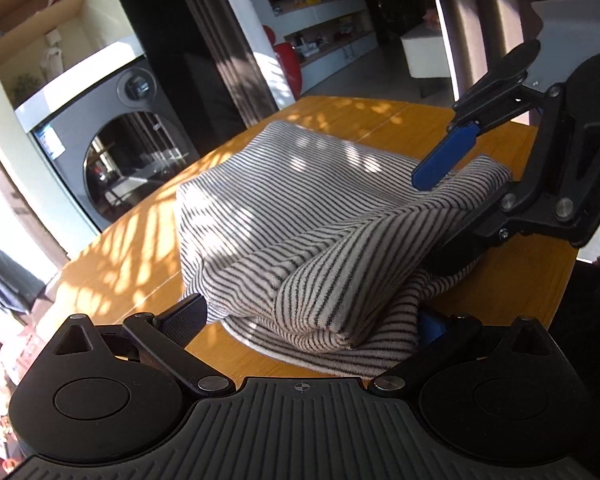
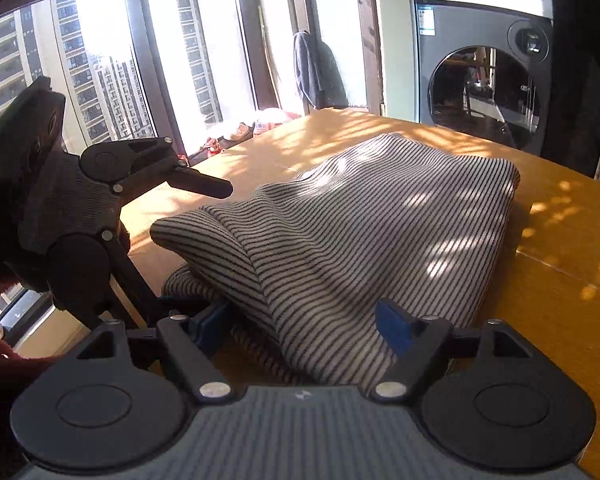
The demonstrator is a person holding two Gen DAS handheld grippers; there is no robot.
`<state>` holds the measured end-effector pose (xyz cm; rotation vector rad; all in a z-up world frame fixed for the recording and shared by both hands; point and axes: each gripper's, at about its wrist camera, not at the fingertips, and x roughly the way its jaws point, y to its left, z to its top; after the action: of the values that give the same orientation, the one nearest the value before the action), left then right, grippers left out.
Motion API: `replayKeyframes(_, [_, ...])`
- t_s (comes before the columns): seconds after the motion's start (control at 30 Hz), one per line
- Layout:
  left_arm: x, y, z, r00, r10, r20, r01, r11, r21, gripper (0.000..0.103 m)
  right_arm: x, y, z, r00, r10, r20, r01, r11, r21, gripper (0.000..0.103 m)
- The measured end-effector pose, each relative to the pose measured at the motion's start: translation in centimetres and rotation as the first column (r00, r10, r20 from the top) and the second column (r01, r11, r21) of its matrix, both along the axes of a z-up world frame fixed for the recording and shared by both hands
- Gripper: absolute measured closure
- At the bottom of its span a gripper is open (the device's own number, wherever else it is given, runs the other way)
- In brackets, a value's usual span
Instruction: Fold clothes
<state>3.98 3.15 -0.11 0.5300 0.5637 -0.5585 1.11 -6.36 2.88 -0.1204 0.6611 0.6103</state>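
Left wrist view: a wooden table [image 1: 132, 248] fills the middle ground, dappled with patches of sunlight, and a grey washer [image 1: 112, 148] with a round glass door stands behind it at the left. On the table lies a striped cloth [image 1: 300, 208], white with thin dark lines, folded into a thick pad; its far part lies flat while the near edge is bunched up and raised off the wood. The left gripper [image 1: 312, 320] sits at that near edge with its jaws spread wide, one dark finger [image 1: 184, 316] bare at the left and the blue pad of the other mostly hidden behind the folds at the right; the cloth lies between them, but they are not pressed on it. The right gripper [image 1: 444, 216] reaches in from the right, also wide apart: its upper blue finger [image 1: 444, 160] stands clear above the cloth and the lower one goes under the raised layer.

In the right wrist view the same table [image 2: 560, 300] runs toward tall windows [image 2: 112, 60], with the washer [image 2: 484, 80] at the far right. The cloth [image 2: 360, 232] humps up in front of the right gripper [image 2: 308, 328], whose two blue pads flank the near fold with a broad gap, nothing clamped. The left gripper [image 2: 196, 240] comes in from the left, its upper finger [image 2: 204, 184] above the cloth's rolled corner and the lower one beneath it, jaws wide
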Motion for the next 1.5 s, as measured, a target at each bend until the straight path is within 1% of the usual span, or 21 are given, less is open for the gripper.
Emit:
replayKeyframes(0.1, [1.6,1.1,1.2,0.995,0.060,-0.081,-0.070,0.988,-0.134,0.000,-2.1,1.6,0.2,0.985,0.063,0.161,-0.034,0.984,-0.175,0.017])
replayKeyframes(0.17, [1.9,1.3,1.3,0.993,0.064,-0.099,-0.078,0.985,-0.152,0.000,-2.4,2.9,-0.7,0.970,0.102,0.220,-0.038,0.960,-0.279,0.017])
replayKeyframes(0.3, [2.4,1.8,1.6,0.988,0.070,-0.135,-0.095,0.978,-0.187,0.000,-1.8,5.8,-2.3,0.933,0.151,0.327,-0.006,0.915,-0.404,0.017])
replayKeyframes(0.33, [2.6,1.9,1.6,0.987,0.072,-0.144,-0.099,0.976,-0.195,0.000,-1.6,6.5,-2.4,0.919,0.169,0.356,-0.001,0.904,-0.427,0.031])
replayKeyframes(0.4, [2.9,2.1,1.7,0.984,0.074,-0.162,-0.108,0.971,-0.212,0.000,-0.7,6.3,-1.6,0.938,0.164,0.306,-0.036,0.923,-0.384,0.058])
replayKeyframes(0.43, [2.6,2.7,2.0,0.985,0.063,-0.161,-0.099,0.969,-0.227,0.000,-0.4,5.7,-1.1,0.947,0.152,0.284,-0.045,0.935,-0.351,0.061])
replayKeyframes(0.5, [2.5,4.1,2.8,0.985,0.059,-0.160,-0.102,0.956,-0.274,0.000,0.4,4.4,-0.3,0.961,0.122,0.248,-0.044,0.953,-0.300,0.063])
replayKeyframes(0.67, [3.2,7.9,4.9,0.979,0.113,-0.170,-0.176,0.891,-0.418,0.000,0.5,2.4,0.0,0.973,0.078,0.217,-0.002,0.943,-0.332,0.065])
replayKeyframes(0.73, [5.0,9.3,5.6,0.959,0.200,-0.202,-0.274,0.839,-0.470,0.000,-0.3,2.1,0.0,0.975,0.093,0.203,-0.016,0.935,-0.353,0.068])
replayKeyframes(0.8, [6.8,9.7,5.7,0.943,0.224,-0.247,-0.323,0.801,-0.505,0.004,-1.5,1.9,0.4,0.974,0.123,0.188,-0.047,0.930,-0.365,0.069])
replayKeyframes(0.83, [7.7,9.3,5.5,0.941,0.219,-0.257,-0.324,0.800,-0.505,0.007,-1.8,2.0,1.1,0.973,0.144,0.178,-0.071,0.928,-0.365,0.069])
replayKeyframes(0.87, [8.6,8.9,5.4,0.940,0.213,-0.267,-0.325,0.799,-0.506,0.015,-2.2,2.1,1.9,0.972,0.165,0.168,-0.095,0.927,-0.364,0.069])
replayKeyframes(0.9, [9.4,8.0,5.1,0.942,0.200,-0.268,-0.312,0.811,-0.495,0.019,-2.7,2.2,2.8,0.968,0.190,0.166,-0.115,0.919,-0.378,0.069])
replayKeyframes(1.07, [12.9,3.4,2.8,0.952,0.088,-0.292,-0.208,0.888,-0.411,0.021,-4.8,2.6,8.1,0.933,0.308,0.185,-0.196,0.867,-0.459,0.069])
replayKeyframes(1.13, [13.3,1.7,1.4,0.954,0.023,-0.298,-0.131,0.927,-0.350,0.022,-4.4,2.3,10.4,0.920,0.342,0.192,-0.226,0.862,-0.453,0.069])
replayKeyframes(1.17, [13.6,1.6,0.9,0.950,-0.001,-0.314,-0.115,0.929,-0.351,0.021,-3.4,2.0,11.0,0.919,0.348,0.187,-0.238,0.866,-0.440,0.069])
replayKeyframes(1.23, [14.1,1.4,-0.1,0.938,-0.047,-0.344,-0.083,0.932,-0.353,0.023,0.0,1.2,11.1,0.920,0.355,0.163,-0.266,0.875,-0.405,0.069])
replayKeyframes(1.3, [14.2,1.8,-0.8,0.932,-0.044,-0.360,-0.091,0.933,-0.349,0.023,4.5,0.4,9.9,0.930,0.350,0.111,-0.297,0.895,-0.332,0.068])
replayKeyframes(1.37, [14.3,3.0,-1.4,0.924,0.018,-0.382,-0.160,0.926,-0.343,0.025,8.7,-0.2,7.1,0.947,0.321,0.035,-0.302,0.920,-0.250,0.066])
replayKeyframes(1.47, [14.1,5.9,-1.1,0.918,0.077,-0.388,-0.226,0.907,-0.356,0.028,12.7,-0.9,2.7,0.960,0.273,-0.064,-0.280,0.949,-0.147,0.057])
replayKeyframes(1.5, [14.0,6.9,-0.9,0.917,0.092,-0.388,-0.243,0.900,-0.362,0.025,13.7,-1.4,1.7,0.965,0.250,-0.083,-0.258,0.960,-0.107,0.047])
